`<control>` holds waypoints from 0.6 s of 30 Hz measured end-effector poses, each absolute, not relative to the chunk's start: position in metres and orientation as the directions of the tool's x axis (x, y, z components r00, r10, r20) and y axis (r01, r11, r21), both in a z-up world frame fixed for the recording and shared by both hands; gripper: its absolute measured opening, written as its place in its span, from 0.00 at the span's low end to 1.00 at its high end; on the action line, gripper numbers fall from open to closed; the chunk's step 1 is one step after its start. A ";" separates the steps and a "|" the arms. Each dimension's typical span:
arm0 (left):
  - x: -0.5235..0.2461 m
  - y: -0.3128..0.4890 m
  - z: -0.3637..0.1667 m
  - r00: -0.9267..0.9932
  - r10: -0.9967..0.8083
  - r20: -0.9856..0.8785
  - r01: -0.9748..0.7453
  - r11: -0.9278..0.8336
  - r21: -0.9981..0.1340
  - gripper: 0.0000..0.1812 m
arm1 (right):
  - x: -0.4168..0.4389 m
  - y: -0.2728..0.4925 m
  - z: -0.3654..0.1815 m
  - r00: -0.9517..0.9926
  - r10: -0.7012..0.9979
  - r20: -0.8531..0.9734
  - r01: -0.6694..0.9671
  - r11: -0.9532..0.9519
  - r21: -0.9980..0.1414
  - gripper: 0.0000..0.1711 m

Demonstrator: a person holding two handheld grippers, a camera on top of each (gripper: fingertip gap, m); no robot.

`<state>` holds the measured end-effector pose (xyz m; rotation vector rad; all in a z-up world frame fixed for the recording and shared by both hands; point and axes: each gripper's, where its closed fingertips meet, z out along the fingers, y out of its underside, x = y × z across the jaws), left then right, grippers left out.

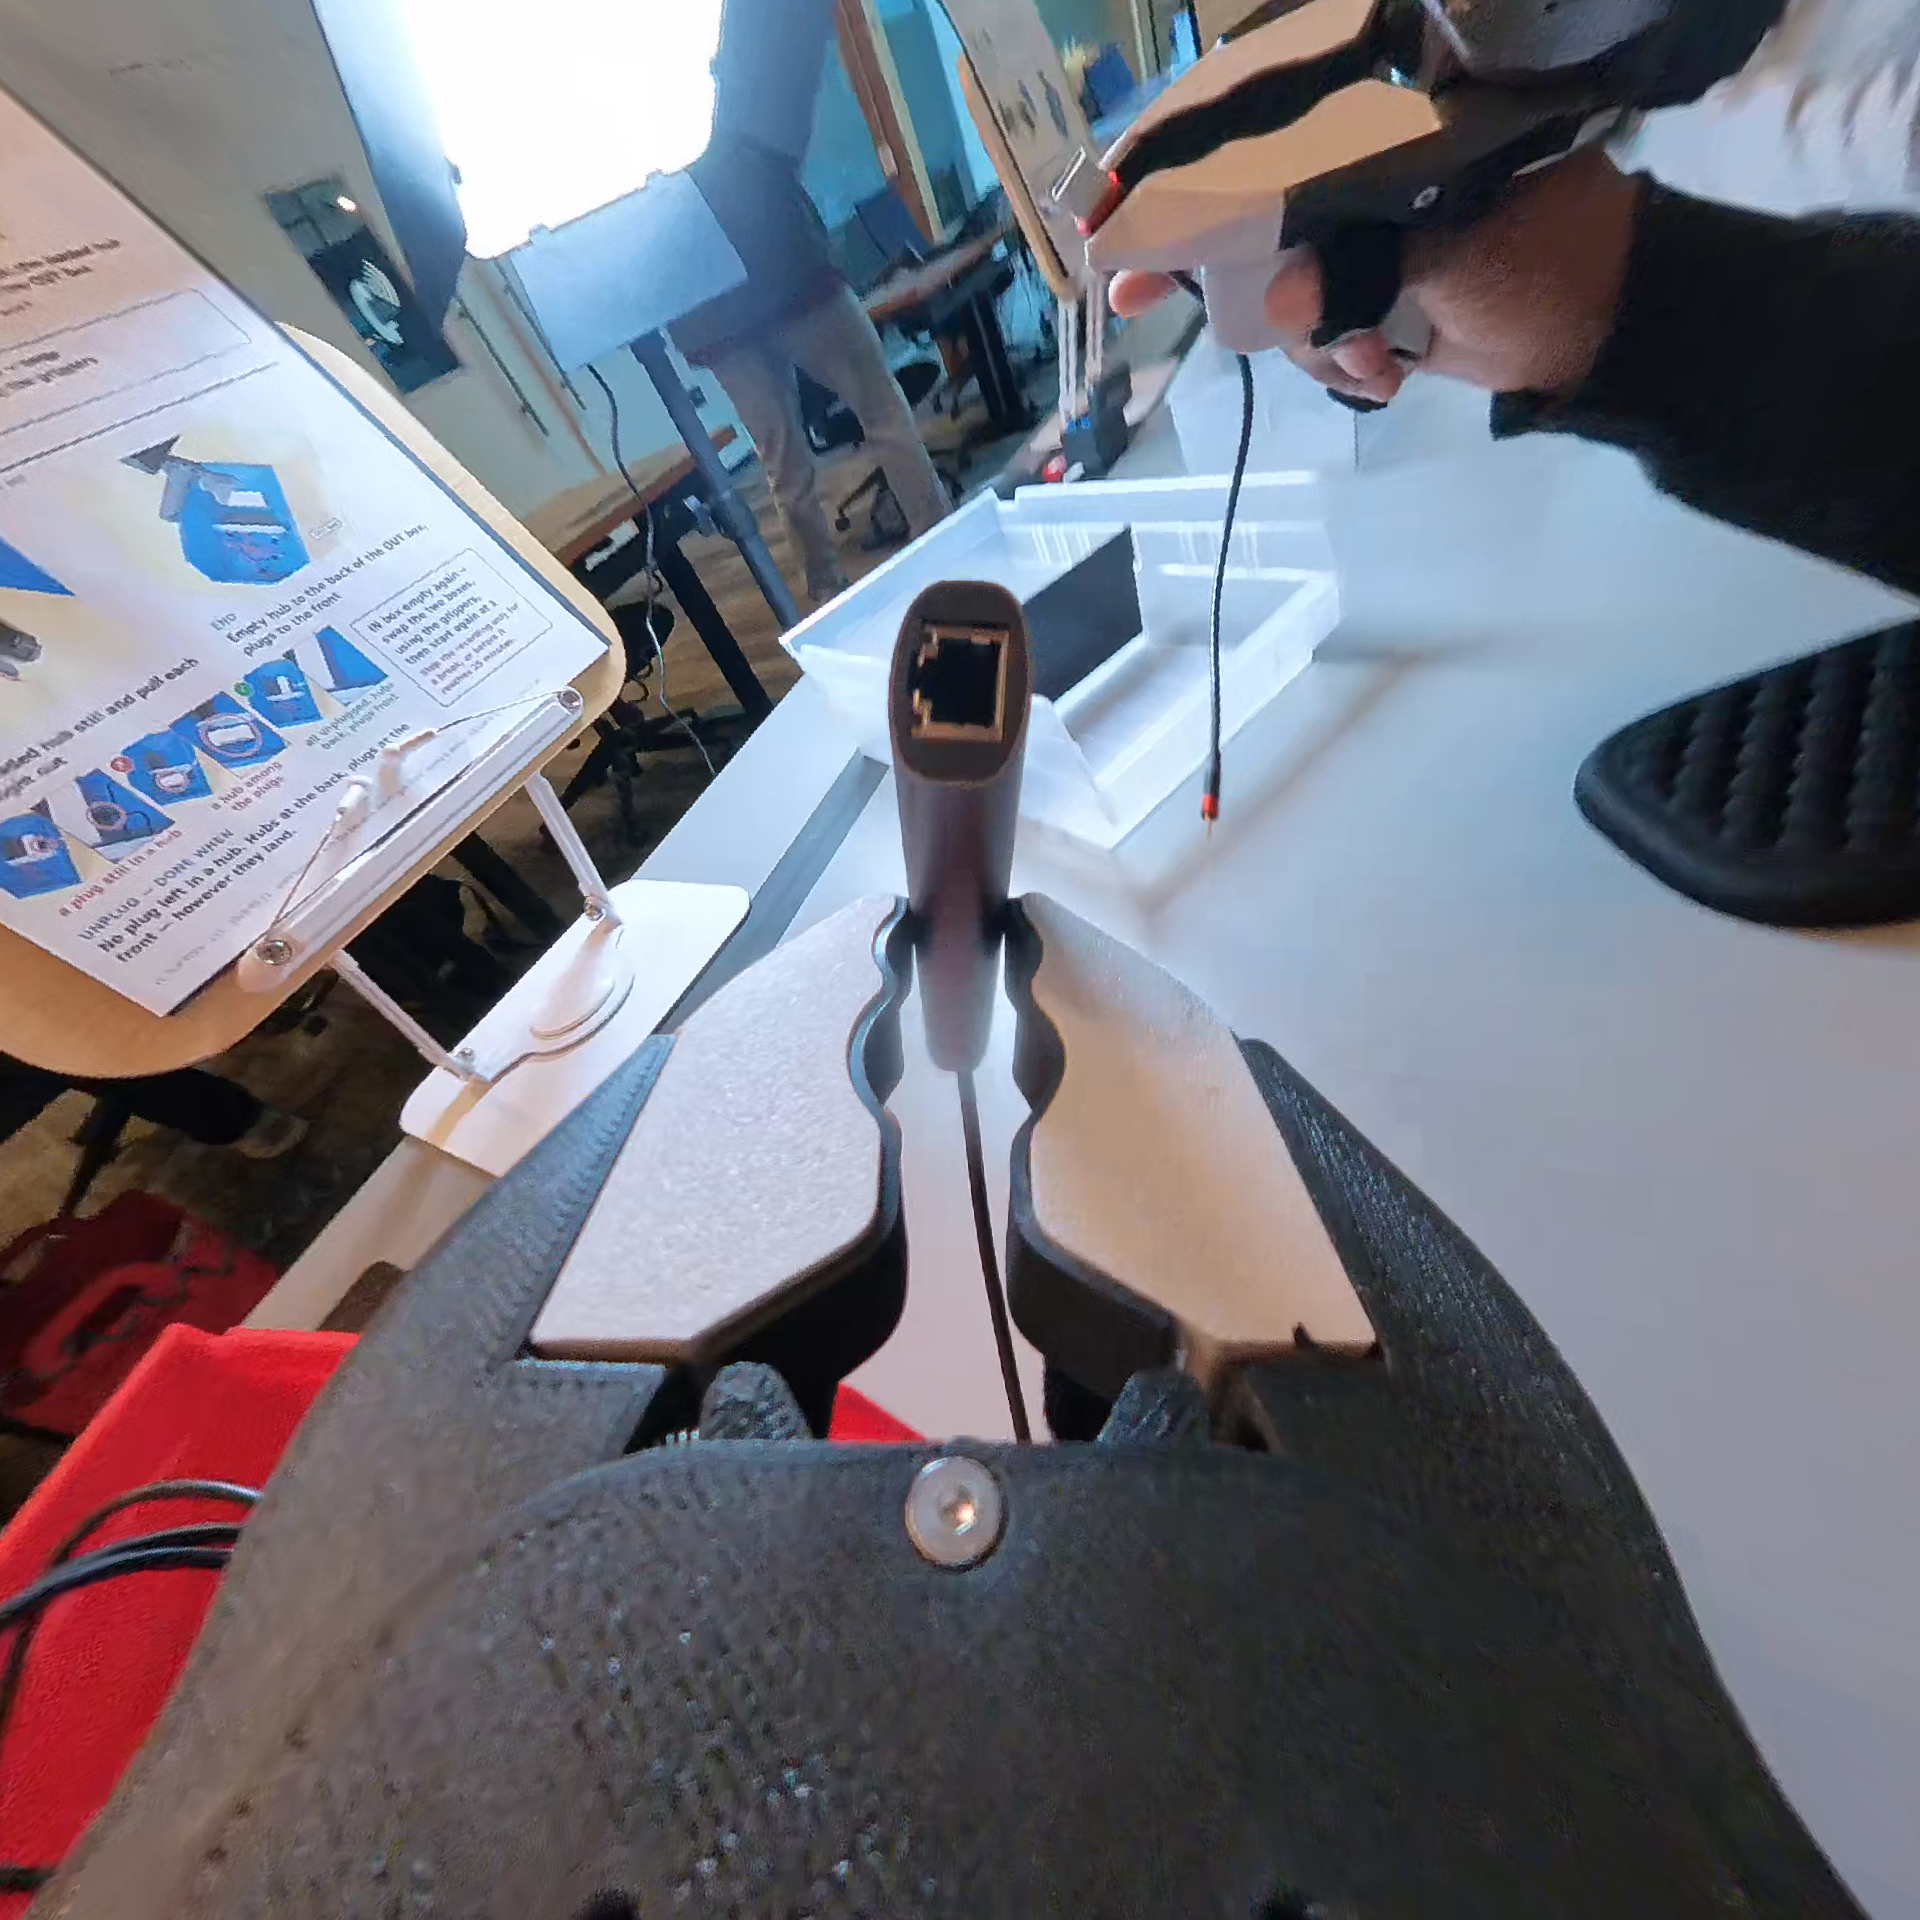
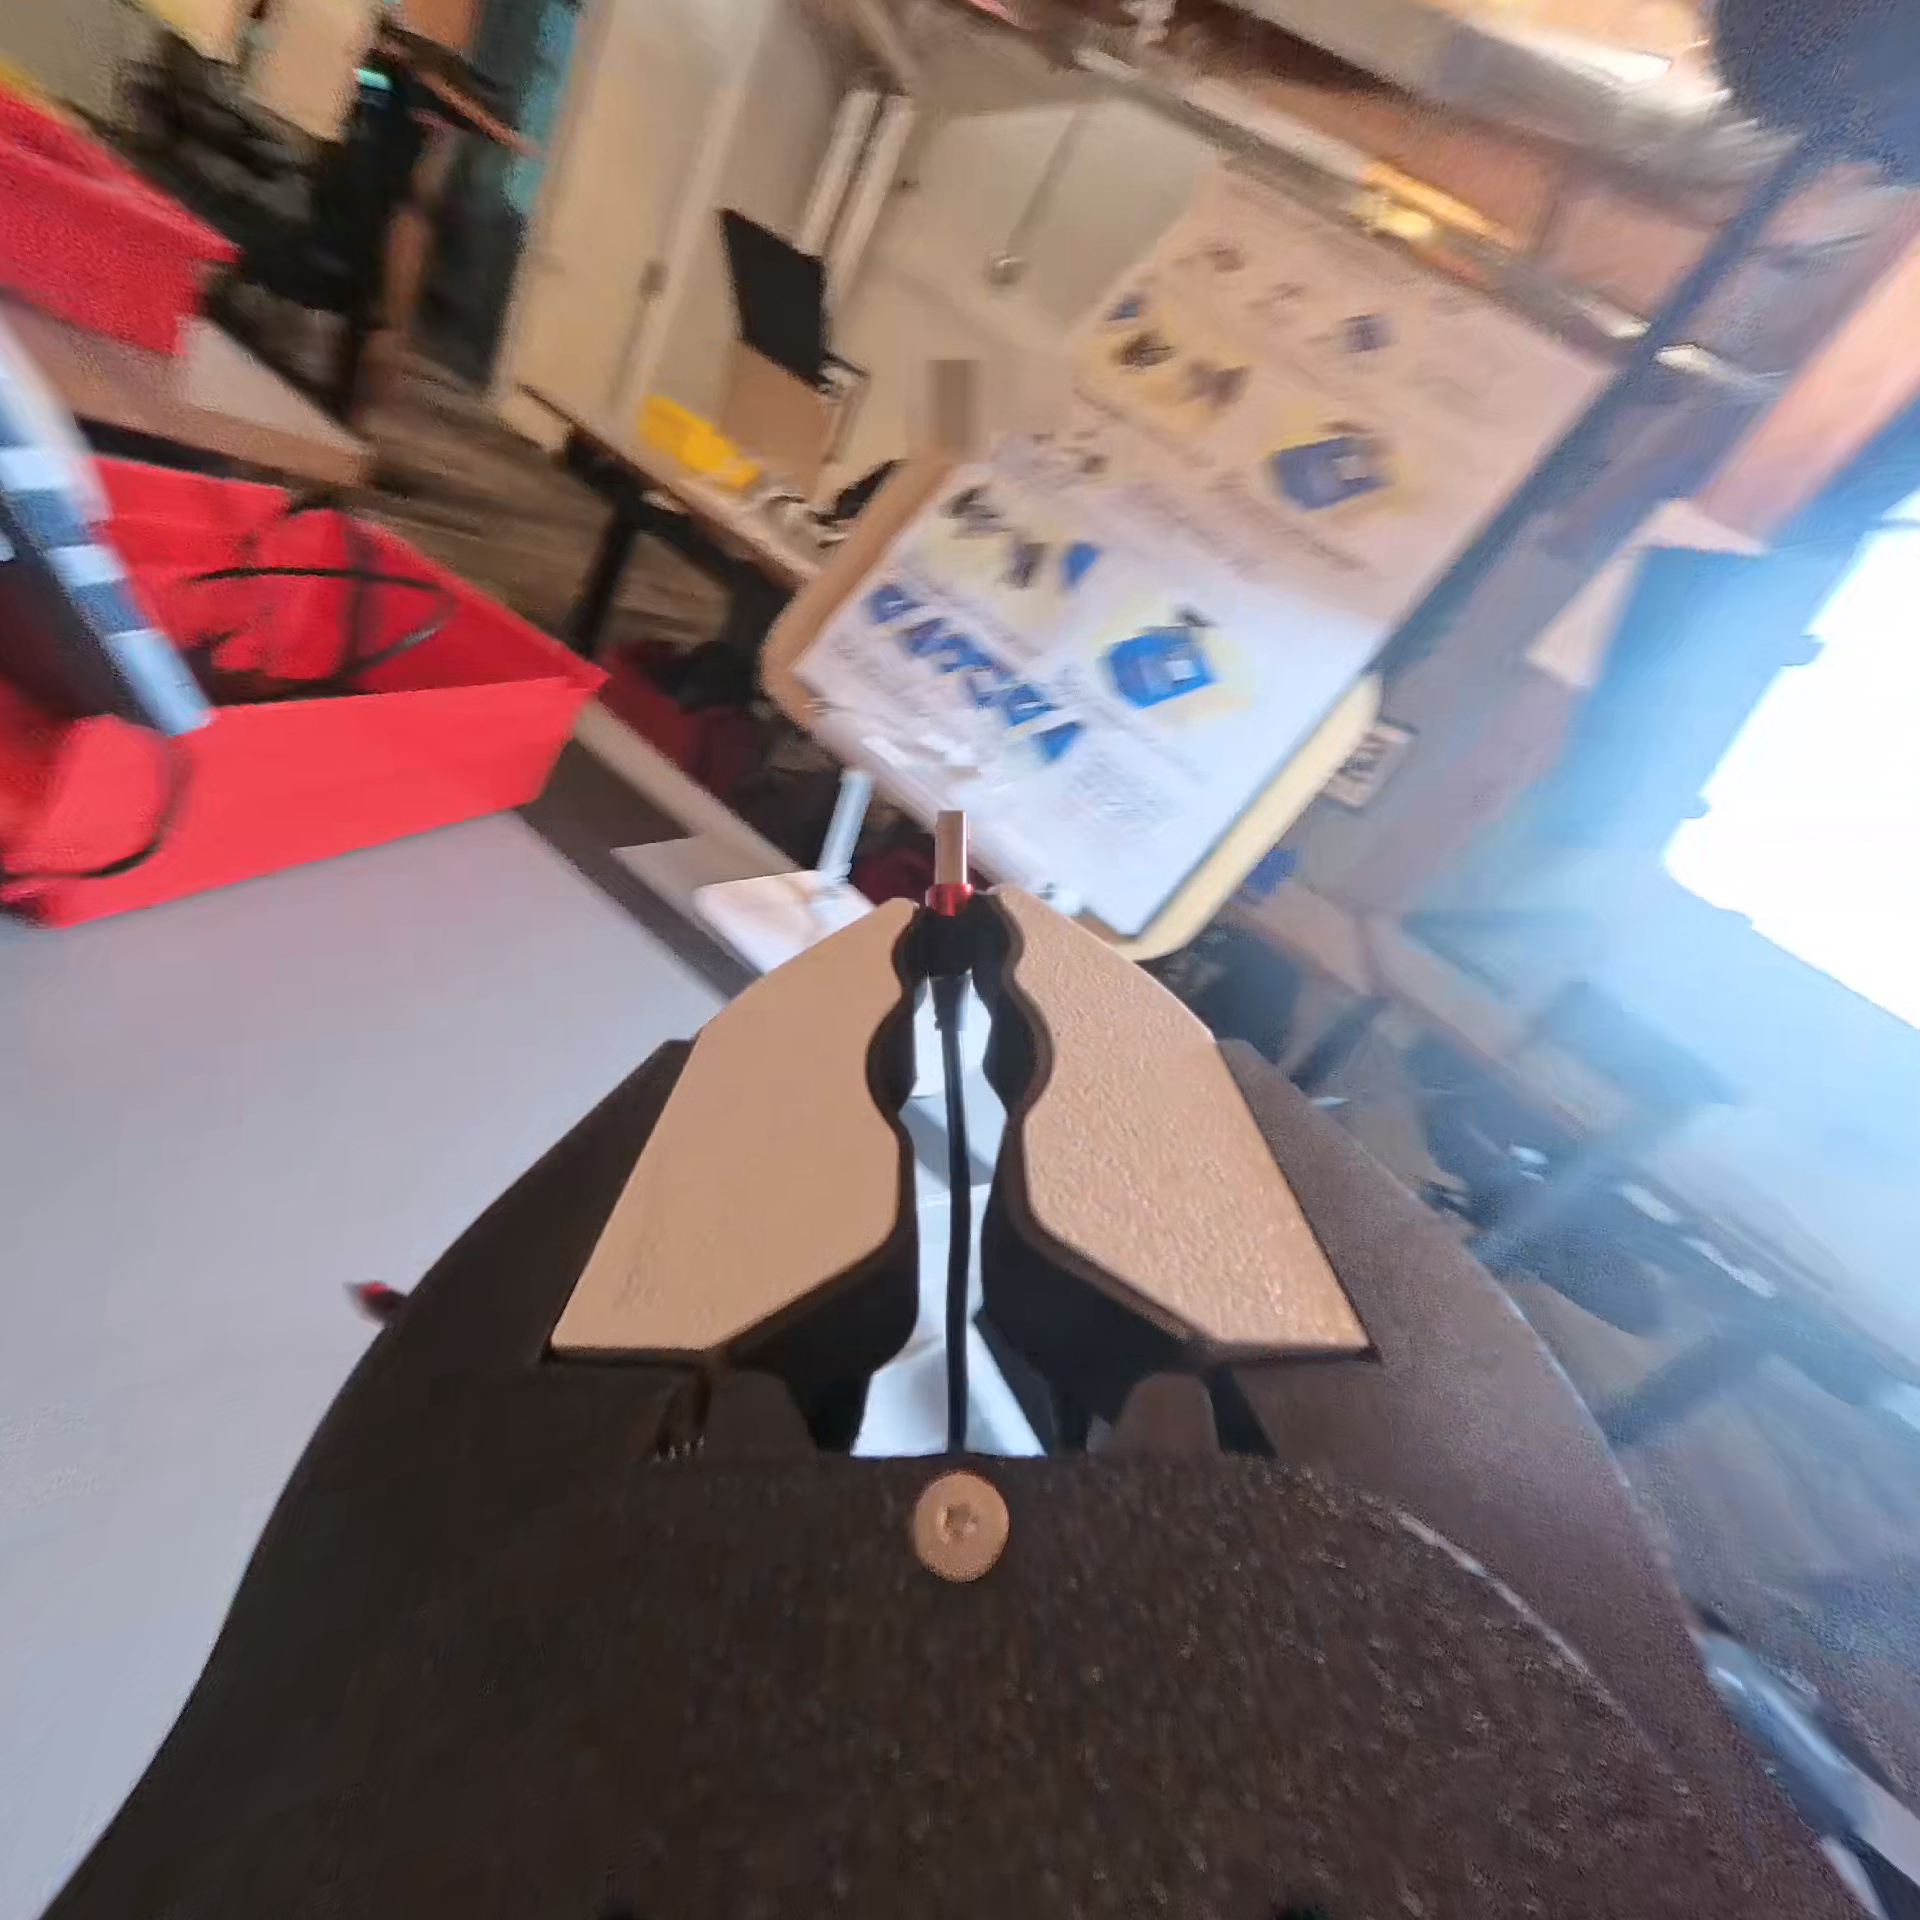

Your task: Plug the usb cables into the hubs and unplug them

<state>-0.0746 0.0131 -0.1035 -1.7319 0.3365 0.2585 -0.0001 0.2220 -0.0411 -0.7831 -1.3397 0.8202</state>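
My left gripper [image 1: 956, 920] is shut on a dark grey hub [image 1: 961, 727] and holds it above the white table, with its end socket facing the camera; the hub's thin black cord runs back between the fingers. My right gripper [image 2: 954, 920] is shut on a USB cable plug [image 2: 953, 857] with a red collar and a silver tip pointing forward. In the left wrist view the right gripper [image 1: 1091, 197] is high at the upper right, held by a hand, and the braided cable [image 1: 1231, 540] hangs from it with its other end free above the table.
A clear plastic box [image 1: 1195, 665] stands on the white table [image 1: 1455, 1143] beyond the hub. An instruction sheet on a wooden stand [image 1: 260, 623] is at the left. A red bin [image 2: 312, 748] with black cables sits at the table's near left. A person stands in the background. Left tips to right tips: about 25 centimetres.
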 end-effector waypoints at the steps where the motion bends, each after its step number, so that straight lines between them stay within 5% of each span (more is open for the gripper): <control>1: -0.075 0.014 -0.103 0.944 -0.059 -0.324 -0.329 -0.145 -0.933 0.09 | -0.001 0.235 -0.032 0.101 0.857 0.506 -0.036 0.511 -0.859 0.05; 10: -0.076 0.019 -0.126 0.974 -0.025 -0.225 -0.226 -0.115 -0.967 0.09 | -0.029 0.358 -0.125 0.291 0.749 0.596 0.576 0.360 -0.734 0.07; 15: -0.073 0.028 -0.138 0.978 -0.049 -0.201 -0.206 -0.121 -0.971 0.09 | -0.036 0.339 -0.118 0.262 0.790 0.554 0.495 0.383 -0.780 0.18; 18: -0.060 0.034 -0.141 0.978 -0.118 -0.174 -0.189 -0.131 -0.973 0.09 | -0.048 0.279 -0.098 0.054 0.874 0.482 0.328 0.440 -0.836 0.24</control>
